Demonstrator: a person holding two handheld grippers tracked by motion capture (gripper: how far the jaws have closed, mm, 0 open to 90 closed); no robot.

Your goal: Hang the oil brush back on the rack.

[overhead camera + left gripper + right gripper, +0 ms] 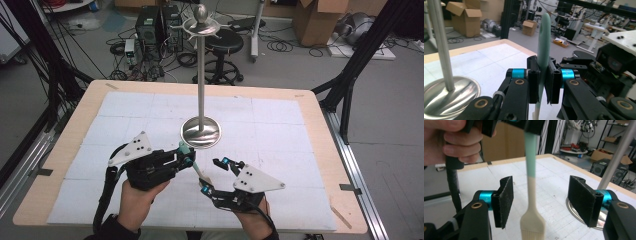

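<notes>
Currently the left claw (543, 82) is clamped on the mint-green handle of a silicone pastry brush with a cream bristle head (532, 195), holding it above the white gridded table (280, 125), toward its near edge. Just beside it, the right claw (549, 202) stands apart, its pads either side of the brush without touching. Behind them rises a polished steel stand with a round base (201, 131).
</notes>
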